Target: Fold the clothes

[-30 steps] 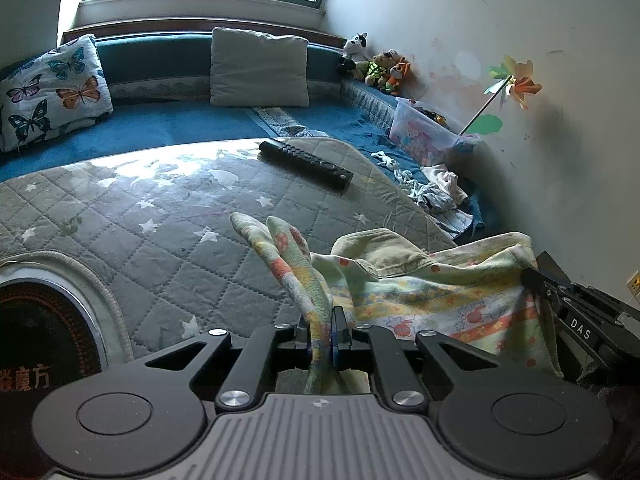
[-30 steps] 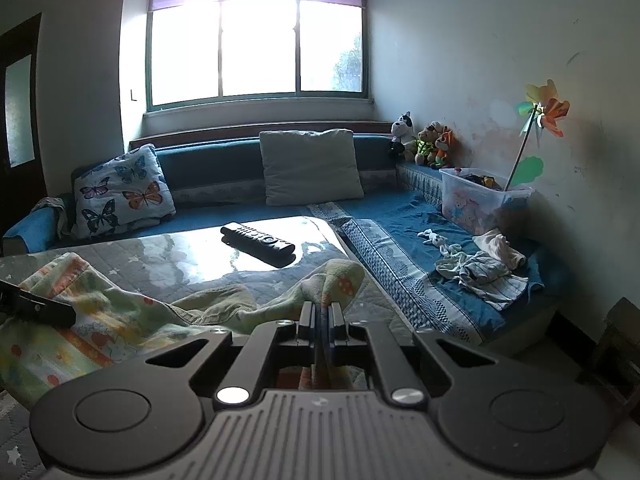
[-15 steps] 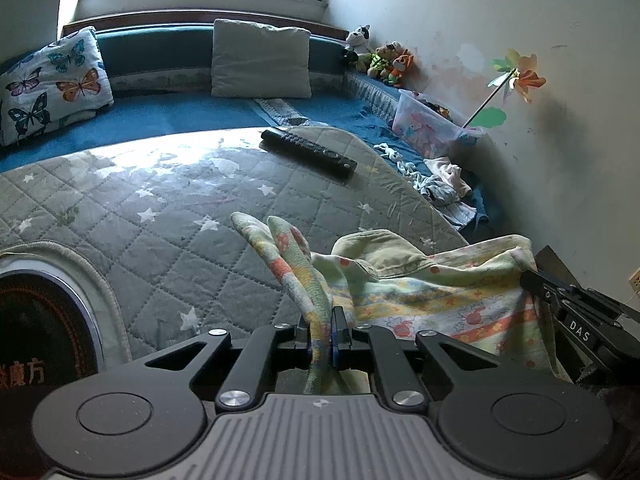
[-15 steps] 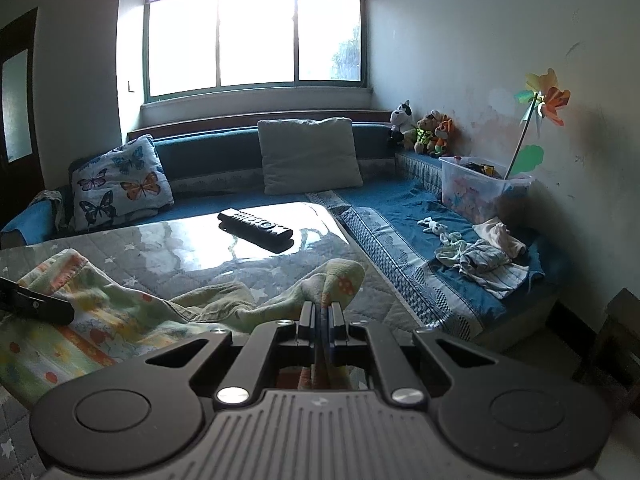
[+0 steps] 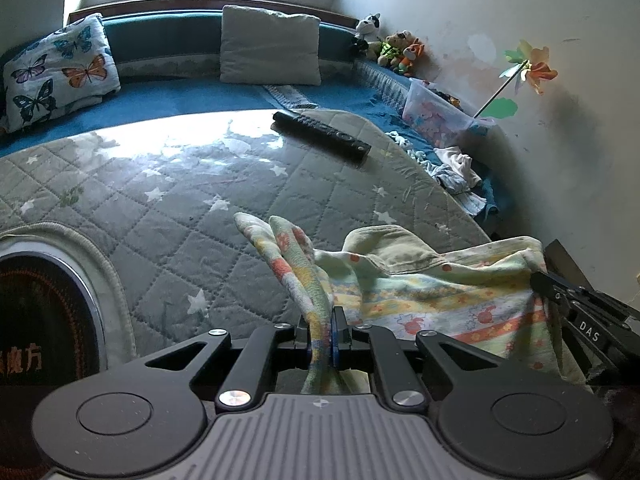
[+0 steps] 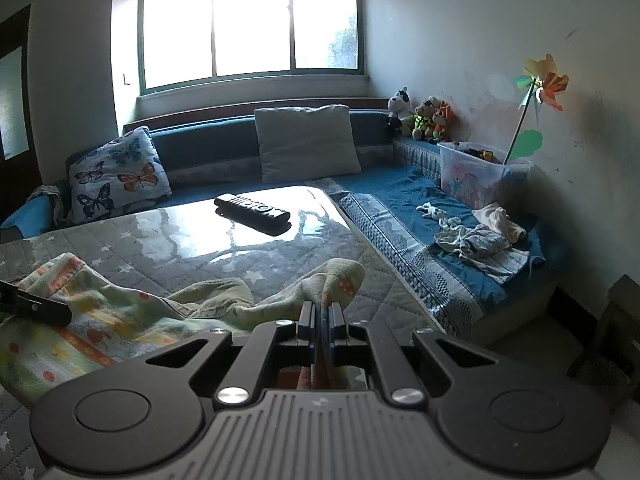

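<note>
So the pale yellow printed cotton garment (image 5: 432, 292) is stretched sideways over the grey star-quilted table cover (image 5: 160, 216), left gripper (image 5: 321, 332) and right gripper (image 6: 321, 320) each clamped tight on one end.

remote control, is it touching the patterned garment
Apart. The left wrist view shows bare grey quilt between the remote control and the patterned garment.
</note>
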{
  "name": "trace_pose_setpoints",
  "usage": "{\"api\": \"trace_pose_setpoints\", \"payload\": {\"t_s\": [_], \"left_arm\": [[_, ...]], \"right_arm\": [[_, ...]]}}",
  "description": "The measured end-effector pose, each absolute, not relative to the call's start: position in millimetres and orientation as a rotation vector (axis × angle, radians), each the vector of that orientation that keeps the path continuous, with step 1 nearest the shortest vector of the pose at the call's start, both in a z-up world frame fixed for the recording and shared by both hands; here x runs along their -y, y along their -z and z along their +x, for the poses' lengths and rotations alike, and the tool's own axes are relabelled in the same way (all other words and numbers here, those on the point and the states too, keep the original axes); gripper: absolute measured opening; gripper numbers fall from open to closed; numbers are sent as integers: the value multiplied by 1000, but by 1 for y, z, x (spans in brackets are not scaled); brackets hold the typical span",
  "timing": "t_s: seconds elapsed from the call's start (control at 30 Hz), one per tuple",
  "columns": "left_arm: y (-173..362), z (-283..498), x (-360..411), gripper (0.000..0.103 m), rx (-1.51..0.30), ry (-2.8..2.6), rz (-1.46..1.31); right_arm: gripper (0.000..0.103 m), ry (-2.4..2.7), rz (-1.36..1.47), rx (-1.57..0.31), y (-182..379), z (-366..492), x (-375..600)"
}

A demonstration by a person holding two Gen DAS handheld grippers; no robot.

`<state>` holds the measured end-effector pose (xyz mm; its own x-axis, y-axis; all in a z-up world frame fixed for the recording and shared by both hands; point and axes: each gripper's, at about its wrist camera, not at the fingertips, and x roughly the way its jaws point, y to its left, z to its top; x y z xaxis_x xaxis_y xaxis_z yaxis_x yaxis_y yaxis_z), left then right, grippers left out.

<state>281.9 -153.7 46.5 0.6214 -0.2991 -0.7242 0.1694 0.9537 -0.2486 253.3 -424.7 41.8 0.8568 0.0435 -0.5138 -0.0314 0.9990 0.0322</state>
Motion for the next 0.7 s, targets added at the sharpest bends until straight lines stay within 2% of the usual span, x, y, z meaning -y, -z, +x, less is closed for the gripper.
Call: {"api": "trace_pose_setpoints", "payload": {"t_s": [0.5, 0.53, 0.6, 0.7], "left_arm": [[-25, 286, 147, 16, -912, 219, -152], [-24, 286, 146, 17, -913, 216, -150], [-22, 286, 145, 29, -917, 200, -143], [-17, 287, 141, 33, -928, 178, -142]], "right_arm": [[10, -12, 40, -576, -28, 256, 432], [11, -13, 39, -577, -28, 256, 432], [13, -16, 40, -578, -26, 256, 431], [19, -22, 42, -582, -24, 256, 429]]}}
